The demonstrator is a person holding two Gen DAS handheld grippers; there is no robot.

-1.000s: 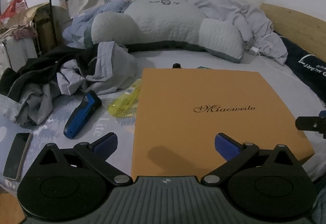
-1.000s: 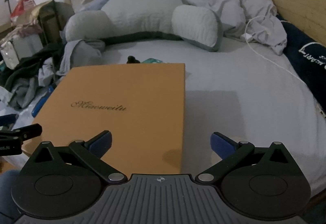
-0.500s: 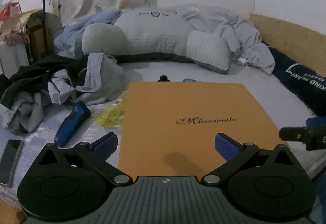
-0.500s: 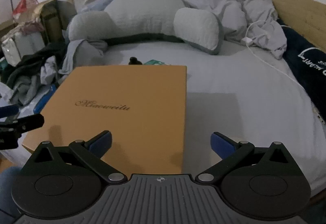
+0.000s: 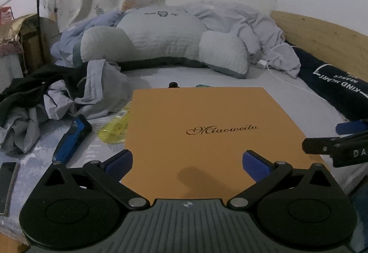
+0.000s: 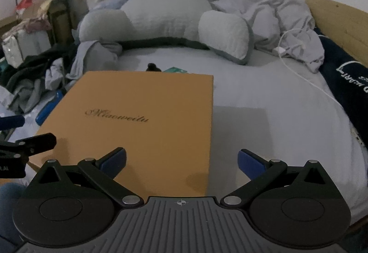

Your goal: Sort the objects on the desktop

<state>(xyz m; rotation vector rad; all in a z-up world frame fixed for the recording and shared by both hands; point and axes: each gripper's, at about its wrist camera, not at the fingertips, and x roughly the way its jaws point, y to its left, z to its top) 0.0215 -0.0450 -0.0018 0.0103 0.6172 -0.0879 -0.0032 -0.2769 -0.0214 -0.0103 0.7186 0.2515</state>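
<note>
On the pale bed sheet, flat rectangular orange box with script lettering, smooth matte lid, left tongs and right tongs both spread wide, hovering above its near edge, empty.

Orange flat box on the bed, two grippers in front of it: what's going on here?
A person holds a gripper in each hand over a bed; neither is gripping anything. The left gripper and right gripper are both open, poised near the front edge of the orange flat box with gold script. Beside the box lie a blue and black handheld device, a yellow transparent bottle and a dark phone, all untouched. Sorting looks not yet started.
</note>
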